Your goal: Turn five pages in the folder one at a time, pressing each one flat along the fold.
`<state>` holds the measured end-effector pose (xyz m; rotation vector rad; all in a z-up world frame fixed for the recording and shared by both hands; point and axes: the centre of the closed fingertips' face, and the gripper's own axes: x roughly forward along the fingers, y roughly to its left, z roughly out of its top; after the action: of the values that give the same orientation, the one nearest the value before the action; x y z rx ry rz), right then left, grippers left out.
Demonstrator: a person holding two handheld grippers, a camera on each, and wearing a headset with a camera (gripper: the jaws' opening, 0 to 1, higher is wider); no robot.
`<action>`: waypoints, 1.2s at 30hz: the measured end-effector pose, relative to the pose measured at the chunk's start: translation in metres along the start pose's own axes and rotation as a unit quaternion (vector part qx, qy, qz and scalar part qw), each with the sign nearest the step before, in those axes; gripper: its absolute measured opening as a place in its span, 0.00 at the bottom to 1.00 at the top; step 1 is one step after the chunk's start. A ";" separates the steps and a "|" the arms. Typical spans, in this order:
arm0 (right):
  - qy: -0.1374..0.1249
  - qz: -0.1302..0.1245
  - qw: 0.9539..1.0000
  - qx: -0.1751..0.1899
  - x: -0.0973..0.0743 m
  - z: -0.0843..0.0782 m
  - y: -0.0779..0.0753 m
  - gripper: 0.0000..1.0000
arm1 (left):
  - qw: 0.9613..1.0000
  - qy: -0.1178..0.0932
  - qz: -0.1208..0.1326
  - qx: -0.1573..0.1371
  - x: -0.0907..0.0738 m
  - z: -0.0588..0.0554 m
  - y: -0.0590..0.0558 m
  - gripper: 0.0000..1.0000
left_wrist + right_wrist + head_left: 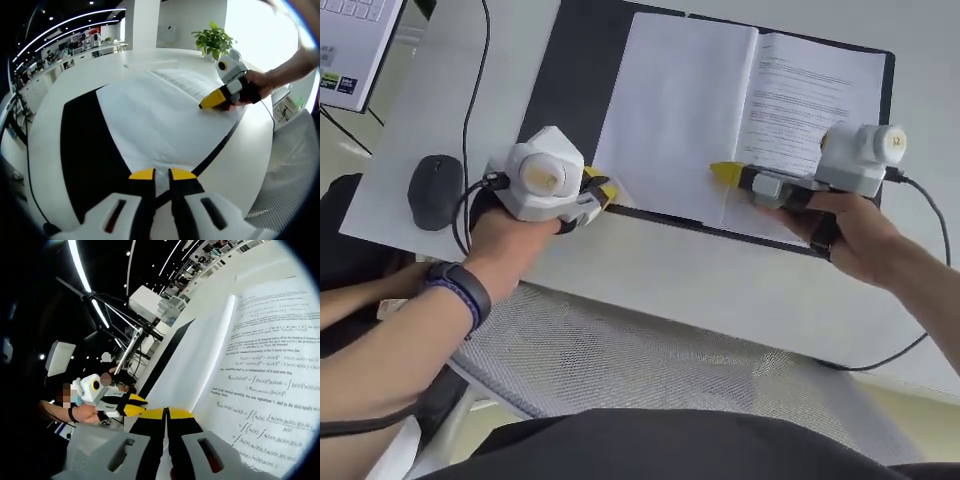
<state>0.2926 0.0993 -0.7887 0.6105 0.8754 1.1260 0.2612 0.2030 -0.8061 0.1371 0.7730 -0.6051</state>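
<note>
The folder point(570, 80) lies open on the white table point(650, 270) – a blank page point(670, 110) on the left, a printed page point(810, 100) on the right. The right gripper point(725, 173) has its jaws closed together, tips down on the fold near the folder's near edge. The left gripper point(598, 190) sits at the blank page's near corner, jaws narrow – whether they pinch paper, I cannot tell.
</note>
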 end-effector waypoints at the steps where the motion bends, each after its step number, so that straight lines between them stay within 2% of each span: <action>1: 0.002 0.002 1.000 0.001 -0.001 -0.004 0.003 0.00 | 1.000 0.000 0.000 0.000 0.000 0.000 0.000 0.08; 8: 0.014 0.012 1.000 0.011 -0.007 -0.028 0.016 0.00 | 1.000 -0.001 0.000 -0.001 0.001 0.000 0.000 0.08; 16: 0.020 0.013 1.000 0.018 -0.012 -0.041 0.024 0.00 | 1.000 -0.002 0.000 -0.001 0.003 -0.002 0.002 0.08; 36: 0.011 -0.014 0.999 0.034 -0.013 -0.044 0.024 0.00 | 1.000 -0.005 0.000 -0.006 0.004 -0.003 0.002 0.09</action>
<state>0.2411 0.0944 -0.7894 0.6415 0.9414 1.0823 0.2628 0.2037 -0.8107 0.1227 0.7675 -0.6004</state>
